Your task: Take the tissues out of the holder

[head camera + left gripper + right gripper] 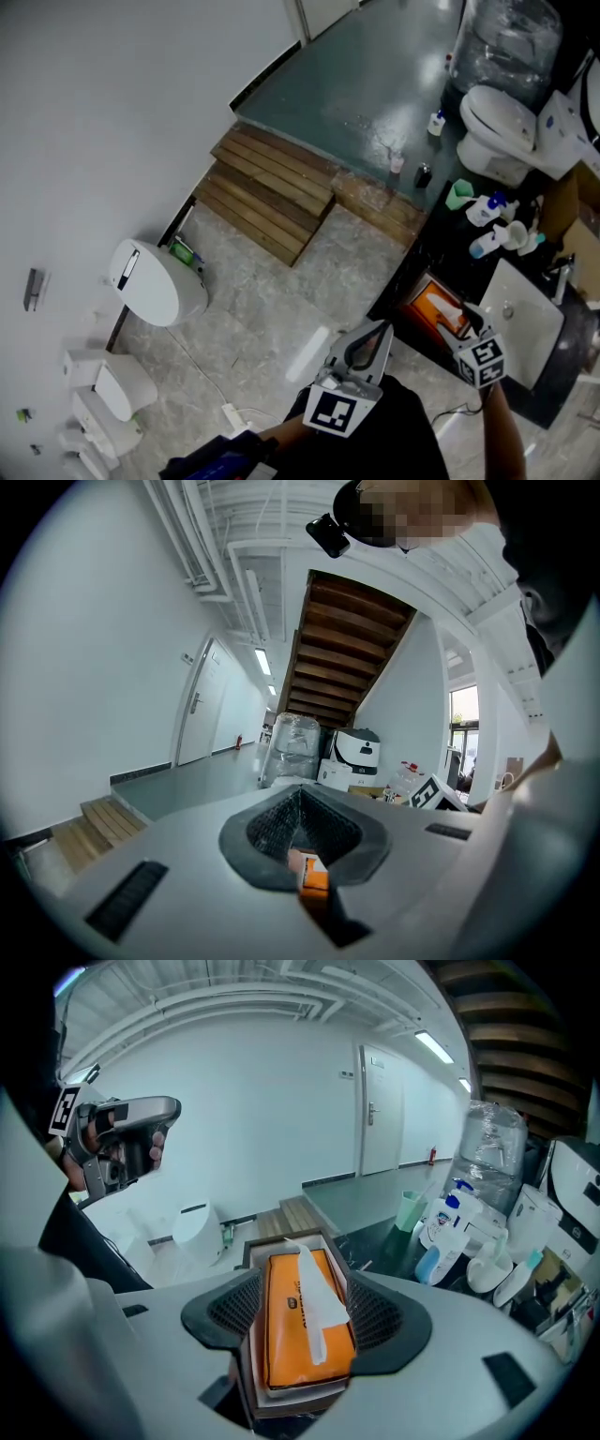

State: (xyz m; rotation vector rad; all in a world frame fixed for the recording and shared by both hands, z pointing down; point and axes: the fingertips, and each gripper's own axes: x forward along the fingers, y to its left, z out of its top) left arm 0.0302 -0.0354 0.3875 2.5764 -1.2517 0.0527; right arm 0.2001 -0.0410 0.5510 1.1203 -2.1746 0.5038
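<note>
Right gripper [302, 1330] gapes; only its view shows the white tissue [314, 1302].

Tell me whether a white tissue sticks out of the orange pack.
Yes: a white tissue trails out over the orange pack.

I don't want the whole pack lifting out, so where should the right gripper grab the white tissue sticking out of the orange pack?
I'd pinch the white tissue mid-strip, from above, with the right gripper. It lies as a loose strip along the orange pack, so close the jaws across its width.
</note>
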